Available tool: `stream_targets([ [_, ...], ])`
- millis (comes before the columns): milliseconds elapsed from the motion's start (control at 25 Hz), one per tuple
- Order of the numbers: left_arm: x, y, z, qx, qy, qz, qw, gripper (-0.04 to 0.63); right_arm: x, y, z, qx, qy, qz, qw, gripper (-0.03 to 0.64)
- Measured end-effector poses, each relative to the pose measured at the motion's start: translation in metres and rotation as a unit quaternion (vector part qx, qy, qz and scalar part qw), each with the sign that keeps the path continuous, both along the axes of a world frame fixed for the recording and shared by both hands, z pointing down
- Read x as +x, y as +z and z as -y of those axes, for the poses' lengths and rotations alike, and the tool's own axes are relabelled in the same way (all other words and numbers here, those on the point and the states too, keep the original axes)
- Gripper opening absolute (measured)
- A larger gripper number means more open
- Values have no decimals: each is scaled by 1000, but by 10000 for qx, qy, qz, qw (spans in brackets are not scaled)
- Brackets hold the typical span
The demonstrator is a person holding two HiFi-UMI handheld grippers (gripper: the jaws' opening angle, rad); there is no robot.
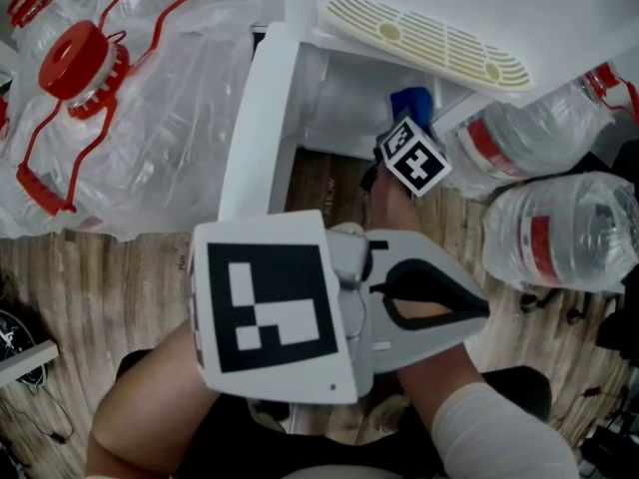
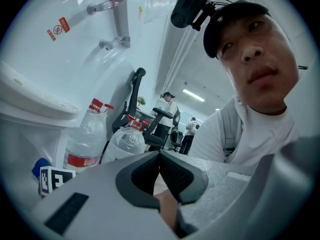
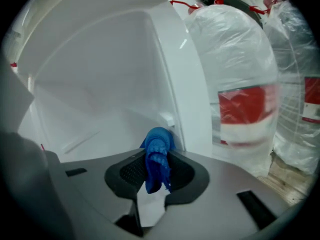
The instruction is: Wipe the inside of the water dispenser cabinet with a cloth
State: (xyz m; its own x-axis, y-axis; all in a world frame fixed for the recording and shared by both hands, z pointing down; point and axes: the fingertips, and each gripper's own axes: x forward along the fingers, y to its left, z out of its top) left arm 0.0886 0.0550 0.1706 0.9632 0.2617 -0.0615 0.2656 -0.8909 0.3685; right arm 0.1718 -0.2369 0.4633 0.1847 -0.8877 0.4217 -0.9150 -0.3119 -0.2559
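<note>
Right tongs (image 3: 157, 170) are clenched on a blue cloth (image 3: 158, 151). Its bunched end pokes out ahead of them inside the white cabinet (image 3: 100, 84), close to the wall on their right. It seems to sit just above the cabinet floor, though contact is hard to judge. Wrapped water bottles (image 3: 240, 94) stand just right of these tongs. Left tongs (image 2: 160, 170) are clenched on nothing, well back from the cabinet, pointing up at the person.

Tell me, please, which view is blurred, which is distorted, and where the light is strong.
Head view: even light, sharp, little distortion. Left gripper view: strong fisheye bending, dark corners, a bright ceiling lamp. Right gripper view: the clear plastic water bottle with a red label is blurred, while the crumpled blue cloth in the jaws is sharp.
</note>
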Motion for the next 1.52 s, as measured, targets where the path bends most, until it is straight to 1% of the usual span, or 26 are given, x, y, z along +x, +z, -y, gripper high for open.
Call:
stream_targets([
  [160, 1, 1, 0, 57, -13, 42, 10000, 3, 2, -8, -13, 108, -18, 49, 9999, 85],
  [280, 2, 2, 0, 59, -35, 52, 10000, 3, -5, -22, -17, 235, -202, 20, 9995, 86],
  [360, 2, 1, 0, 70, -40, 46, 10000, 3, -12, -34, -12, 375, -352, -59, 9987, 86],
  [480, 2, 2, -1, 82, -38, 56, 9999, 3, -17, -47, 5, 514, -438, -133, 9976, 86],
  [600, 3, 2, -2, 65, -22, 52, 10000, 3, -15, -56, 28, 556, -424, -213, 9973, 86],
  [720, 3, 2, -2, 59, -10, 42, 10000, 3, -10, -57, 46, 474, -339, -244, 9980, 86],
  [840, 2, 1, -2, 65, 1, 30, 10000, 3, -8, -55, 51, 394, -185, -176, 9989, 85],
  [920, 2, 1, -2, 63, 4, 21, 10000, 3, -7, -54, 47, 380, -91, -134, 9991, 86],
  [1080, 1, -1, -1, 25, -13, -6, 10000, 3, -5, -52, 33, 372, -55, -184, 9991, 85],
  [1320, 1, 0, -2, 22, -1, 8, 10000, 3, 1, -65, 1, 602, 43, -76, 9981, 86],
  [1520, 1, -1, -2, 53, -2, -5, 10000, 3, 7, -69, -22, 687, 99, 18, 9976, 86],
])
